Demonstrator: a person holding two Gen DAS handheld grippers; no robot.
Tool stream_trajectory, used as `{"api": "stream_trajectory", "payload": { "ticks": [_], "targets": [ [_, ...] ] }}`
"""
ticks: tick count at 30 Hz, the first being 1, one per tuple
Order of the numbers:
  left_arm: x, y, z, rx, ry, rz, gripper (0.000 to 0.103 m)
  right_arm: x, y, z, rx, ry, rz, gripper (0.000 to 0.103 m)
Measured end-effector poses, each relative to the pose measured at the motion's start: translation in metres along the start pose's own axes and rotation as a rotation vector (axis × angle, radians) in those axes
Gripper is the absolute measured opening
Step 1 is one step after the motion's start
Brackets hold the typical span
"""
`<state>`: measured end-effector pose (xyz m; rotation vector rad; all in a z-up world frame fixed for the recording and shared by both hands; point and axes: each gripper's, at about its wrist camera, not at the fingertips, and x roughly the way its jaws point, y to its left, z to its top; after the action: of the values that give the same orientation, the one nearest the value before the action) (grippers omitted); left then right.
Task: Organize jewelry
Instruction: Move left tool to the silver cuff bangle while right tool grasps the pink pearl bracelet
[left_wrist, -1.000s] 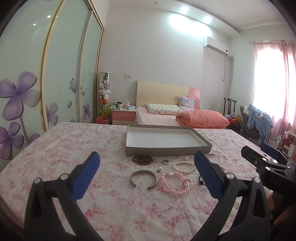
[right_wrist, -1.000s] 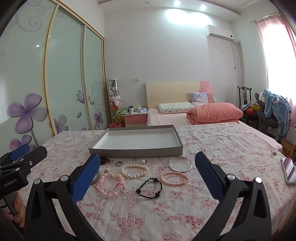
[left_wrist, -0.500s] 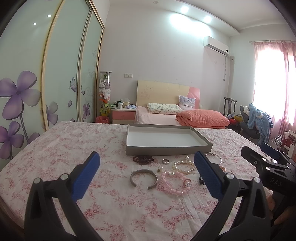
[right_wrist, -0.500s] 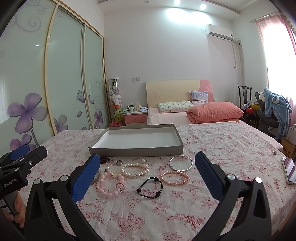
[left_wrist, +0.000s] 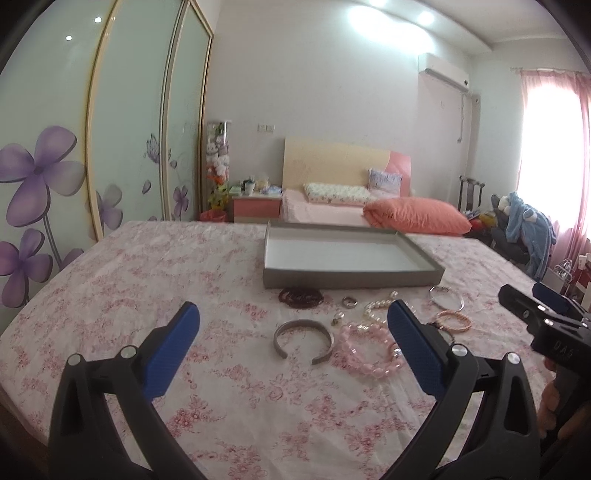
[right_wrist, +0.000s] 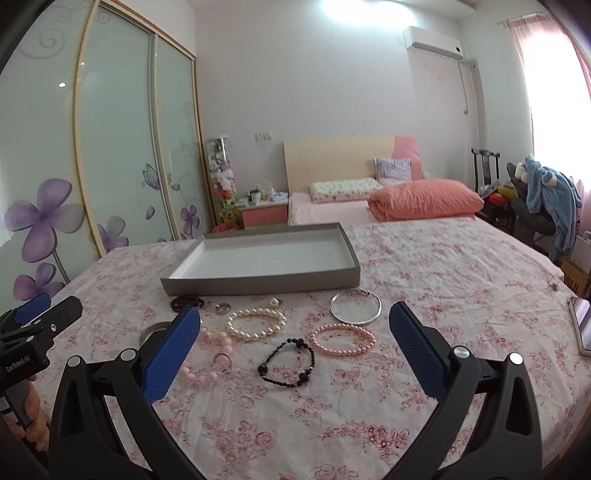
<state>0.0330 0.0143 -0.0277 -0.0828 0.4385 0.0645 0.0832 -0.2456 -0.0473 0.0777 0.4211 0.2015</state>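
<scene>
Beside loose bracelets (right_wrist: 256, 324), grey tray (right_wrist: 258, 286), white-lined.

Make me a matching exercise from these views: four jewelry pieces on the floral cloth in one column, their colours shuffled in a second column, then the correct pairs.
Column 1:
1. open cuff bangle
2. beaded bracelet nearest the right gripper
3. pearl bracelet just in front of the tray
4. beaded bracelet beside the thin silver hoop

Column 2:
A. white
B. salmon pink
C. grey metal
D. black

Pairs: 1-C, 2-D, 3-A, 4-B
</scene>
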Motion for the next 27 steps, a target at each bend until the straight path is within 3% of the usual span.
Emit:
{"api": "stream_trajectory", "payload": {
  "ticks": [6, 10, 12, 16, 20, 23, 27],
  "targets": [
    [0.041, 0.014, -0.002, -0.02, 0.162, 0.01, 0.099, 0.049, -0.035, 0.004, 0.085, 0.18, -0.028, 0.098],
    [0.061, 0.018, -0.006, -0.029, 0.231, 0.011, 0.099, 0.084, -0.054, 0.0, 0.12, 0.304, -0.066, 0.062],
    [0.067, 0.019, -0.008, -0.026, 0.252, 0.014, 0.099, 0.1, -0.063, -0.003, 0.133, 0.359, -0.082, 0.053],
    [0.072, 0.015, -0.008, -0.004, 0.27, 0.013, 0.099, 0.114, -0.064, -0.008, 0.109, 0.404, -0.099, 0.04],
    [0.078, 0.01, -0.009, 0.026, 0.289, 0.016, 0.099, 0.123, -0.062, -0.014, 0.086, 0.45, -0.107, 0.035],
    [0.084, 0.007, -0.009, 0.04, 0.307, 0.014, 0.099, 0.121, -0.06, -0.014, 0.068, 0.447, -0.117, 0.033],
    [0.094, 0.004, -0.009, 0.055, 0.338, 0.003, 0.099, 0.122, -0.062, -0.014, 0.061, 0.448, -0.135, 0.021]
  ]
}}
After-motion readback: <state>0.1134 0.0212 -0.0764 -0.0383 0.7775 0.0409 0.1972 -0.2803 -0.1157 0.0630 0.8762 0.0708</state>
